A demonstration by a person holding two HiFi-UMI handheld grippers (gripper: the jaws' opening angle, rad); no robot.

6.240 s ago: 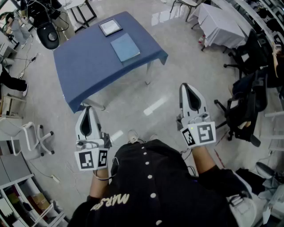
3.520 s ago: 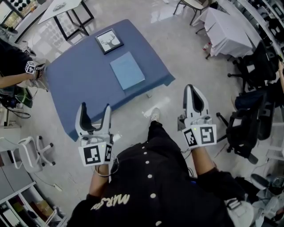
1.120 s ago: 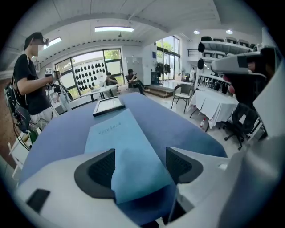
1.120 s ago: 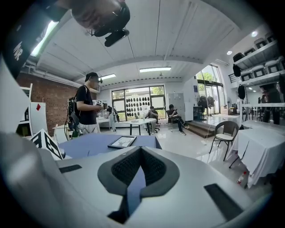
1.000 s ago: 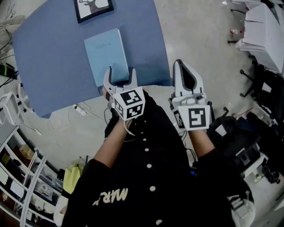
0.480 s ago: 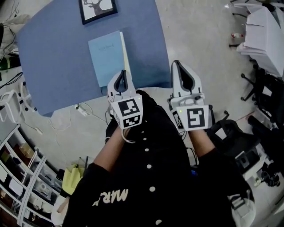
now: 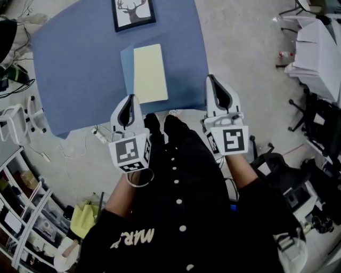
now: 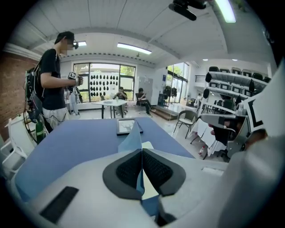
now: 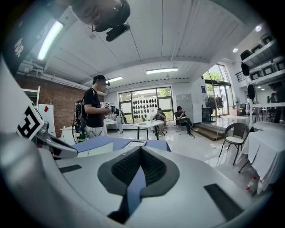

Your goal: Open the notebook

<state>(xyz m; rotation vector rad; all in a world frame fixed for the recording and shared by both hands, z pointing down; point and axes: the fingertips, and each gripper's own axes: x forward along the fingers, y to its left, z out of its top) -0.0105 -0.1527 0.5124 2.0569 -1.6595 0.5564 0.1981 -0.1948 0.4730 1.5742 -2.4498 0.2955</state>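
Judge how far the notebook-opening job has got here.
Done: the blue cover is up off a cream page. In hand: the left gripper is shut on that cover's edge, holding it raised. Left: probably lay the cover flat on the blue table and release. The right gripper, shut, takes no part.

Pale glossy floor, brick wall (red), tall far windows

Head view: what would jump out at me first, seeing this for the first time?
A notebook shows a bare cream page on the blue table, near the edge closest to the person. The left gripper is shut on its blue cover, holding it up off the page. A framed deer picture lies at the table's far end.
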